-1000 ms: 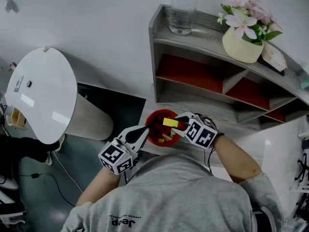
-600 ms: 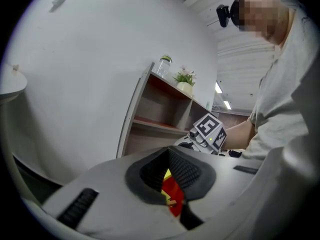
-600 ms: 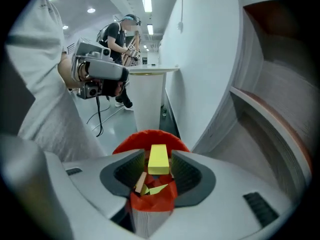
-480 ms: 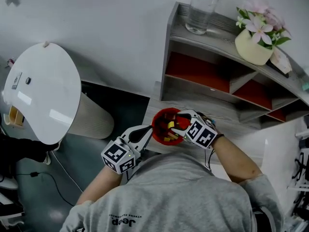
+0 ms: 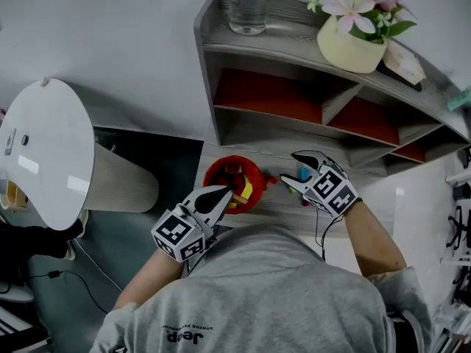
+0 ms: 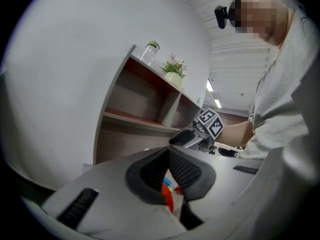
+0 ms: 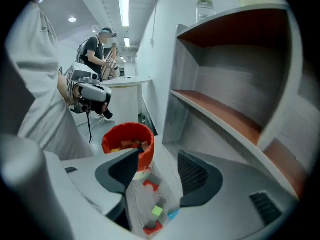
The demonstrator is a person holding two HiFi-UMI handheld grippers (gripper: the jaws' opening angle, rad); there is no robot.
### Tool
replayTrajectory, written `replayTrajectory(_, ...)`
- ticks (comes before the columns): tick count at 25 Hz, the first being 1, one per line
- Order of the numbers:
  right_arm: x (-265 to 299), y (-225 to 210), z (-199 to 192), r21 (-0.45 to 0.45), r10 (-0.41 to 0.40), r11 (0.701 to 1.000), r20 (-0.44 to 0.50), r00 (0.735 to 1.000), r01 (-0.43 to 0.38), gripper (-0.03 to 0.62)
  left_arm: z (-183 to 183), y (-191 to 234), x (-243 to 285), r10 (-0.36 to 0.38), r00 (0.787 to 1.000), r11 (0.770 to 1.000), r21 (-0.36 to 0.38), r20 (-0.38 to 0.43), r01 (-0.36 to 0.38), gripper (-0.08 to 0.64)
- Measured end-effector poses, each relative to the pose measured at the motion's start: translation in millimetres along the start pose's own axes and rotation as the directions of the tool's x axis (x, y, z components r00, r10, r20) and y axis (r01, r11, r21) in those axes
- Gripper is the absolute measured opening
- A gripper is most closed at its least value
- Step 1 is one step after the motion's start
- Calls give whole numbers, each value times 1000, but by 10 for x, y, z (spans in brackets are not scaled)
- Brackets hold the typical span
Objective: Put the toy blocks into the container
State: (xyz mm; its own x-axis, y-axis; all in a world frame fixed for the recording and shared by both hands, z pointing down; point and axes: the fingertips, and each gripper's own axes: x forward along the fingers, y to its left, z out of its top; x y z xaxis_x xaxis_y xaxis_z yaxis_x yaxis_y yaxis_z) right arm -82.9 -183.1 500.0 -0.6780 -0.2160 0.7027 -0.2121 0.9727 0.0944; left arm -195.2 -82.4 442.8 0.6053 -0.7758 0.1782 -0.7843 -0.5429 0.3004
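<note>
A red container (image 5: 221, 173) stands on the grey table in front of the shelf, with a yellow block (image 5: 245, 190) and other blocks inside. My left gripper (image 5: 223, 195) is shut on its near rim; the red rim (image 6: 168, 200) shows between its pads. My right gripper (image 5: 293, 171) hovers to the right of the container, open and empty. Under it, loose blocks lie on the table: a red one (image 7: 150, 185), a green one (image 7: 157, 211), a blue one (image 7: 173, 215) and another red one (image 7: 152, 228). The container (image 7: 129, 139) is seen past its left finger.
A grey shelf unit (image 5: 294, 57) with red-lined compartments stands right behind the table, holding a water bottle (image 5: 249, 6) and a flower pot (image 5: 352, 46). A white rounded object (image 5: 44, 160) stands at the left. Another person stands far off in the right gripper view.
My right gripper opened over the container, let go of the yellow block into it, then moved right, away from the container. The left gripper stayed on the rim.
</note>
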Motion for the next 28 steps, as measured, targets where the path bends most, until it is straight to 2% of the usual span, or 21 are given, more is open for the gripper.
replayTrajectory(4,-184,-187,-750,26,-8,1000,-102,995,10,270,-88,-340,497,-53,998,999,-2,-38,53,11)
replayTrajectory(8,-165,-269,-1549,156,22,988,-191,981,9,267,-259,-689,1012,-90,993,996,0,-83,90,11)
replayTrajectory(10,-101,-232,-1934,257,63,966,-215,975,-6,261,-379,-832,1251,-91,991,996,1,-98,92,11)
replayTrajectory(12,-1,-183,-2260,364,109,931,-223,969,-21,227,-511,-940,1473,-84,991,996,0,-101,85,11)
replayTrajectory(15,216,-180,-2654,436,129,900,-258,957,-3,193,-752,-1045,1777,-72,991,997,-17,-110,71,11)
replayTrajectory(20,567,-133,-3026,453,129,891,-305,944,24,184,-1160,-1186,2060,-57,987,997,-57,-153,49,11)
replayTrajectory(26,788,9,-3090,455,150,890,-311,939,9,189,-1400,-1242,2065,-40,984,995,-97,-172,23,11)
replayTrajectory(28,787,20,-3088,443,137,896,-320,937,20,143,-1435,-1247,2035,-36,984,994,-105,-174,18,11)
